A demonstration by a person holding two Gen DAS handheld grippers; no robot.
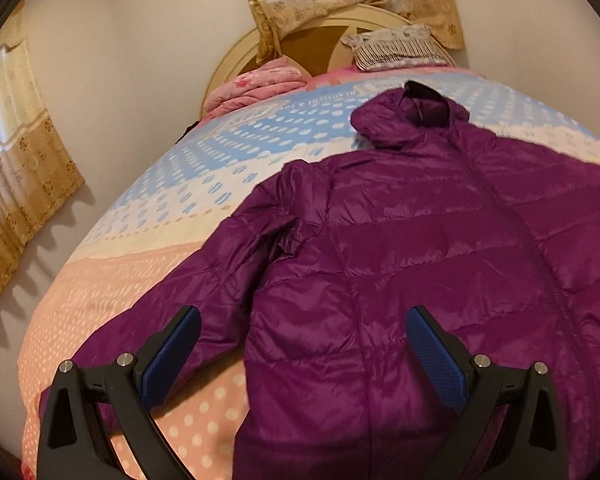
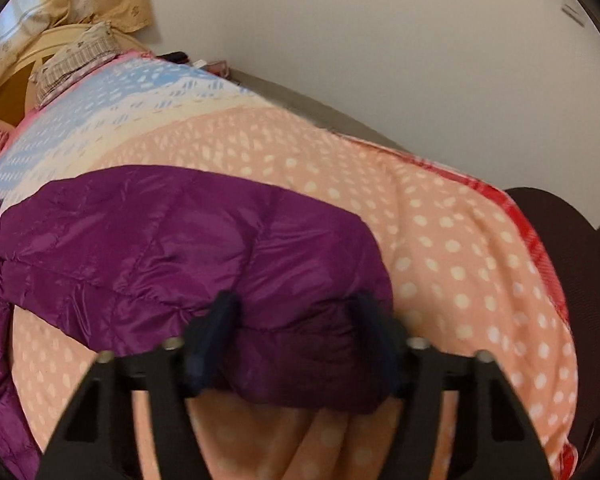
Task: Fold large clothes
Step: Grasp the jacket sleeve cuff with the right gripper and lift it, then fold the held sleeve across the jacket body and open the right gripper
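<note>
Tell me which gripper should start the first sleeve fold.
Right, probably. The right gripper already straddles the purple jacket's sleeve end, while the left gripper hangs open above the jacket body, gripping nothing.

polka-dot bedspread | pink folded quilt | striped pillow | curtains
</note>
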